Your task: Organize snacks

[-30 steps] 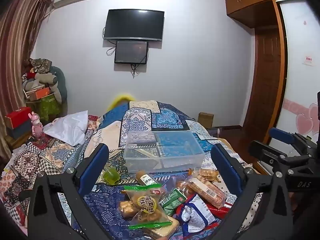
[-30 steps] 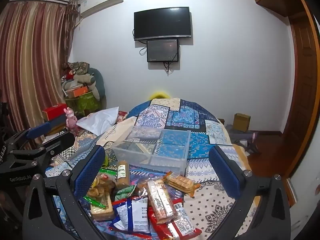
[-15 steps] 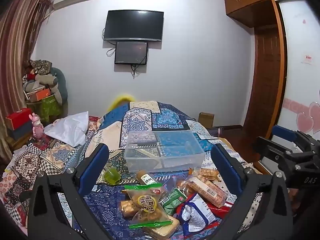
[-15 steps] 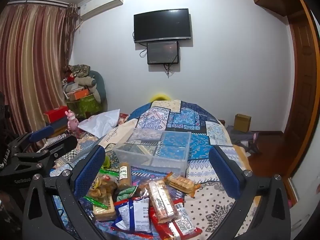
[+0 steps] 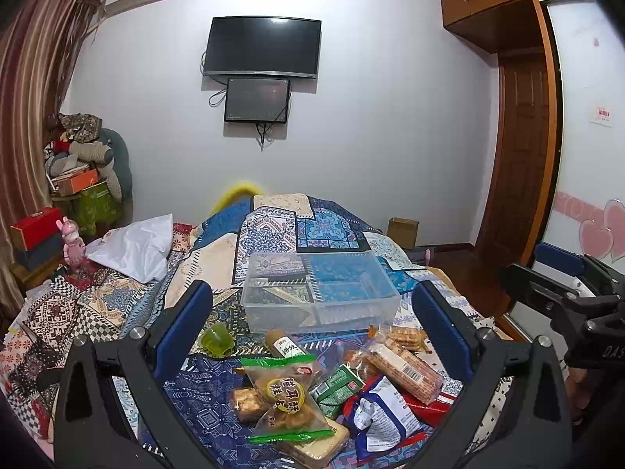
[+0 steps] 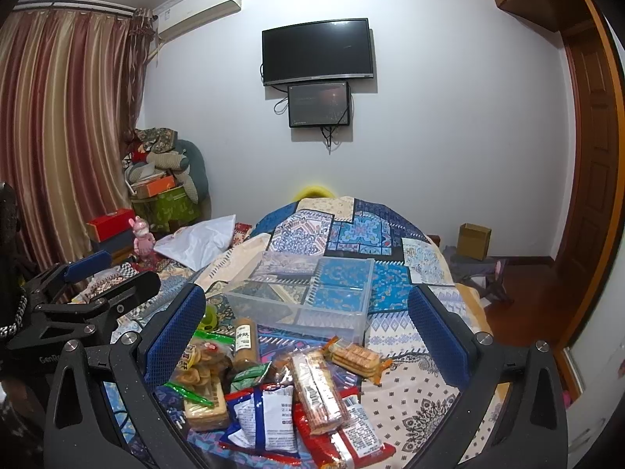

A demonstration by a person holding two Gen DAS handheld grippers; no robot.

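A clear plastic box [image 5: 320, 293] with dividers stands empty on the patterned bedspread [image 5: 269, 226]; it also shows in the right wrist view [image 6: 304, 293]. In front of it lies a heap of snacks: a green jelly cup [image 5: 216, 340], a brown tube [image 5: 283, 346], a clear bag of pastries [image 5: 281, 391], a green pack [image 5: 336, 383], a biscuit sleeve [image 5: 402, 363], a blue-white bag [image 6: 265, 414] and a red bag [image 6: 351, 441]. My left gripper [image 5: 312, 324] is open and empty above the heap. My right gripper [image 6: 306, 324] is open and empty above the heap, to the right of the left one.
A white plastic bag [image 5: 136, 246] lies on the bed's left side. A pink figurine [image 5: 72, 240], boxes and bundled bedding stand at the left wall. A cardboard box [image 6: 474, 240] sits on the floor at the right, near the wooden door [image 5: 519, 156].
Both grippers have risen and drawn back slightly; the right gripper has shifted a little to the right in the left wrist view. The snacks and the box have not moved.
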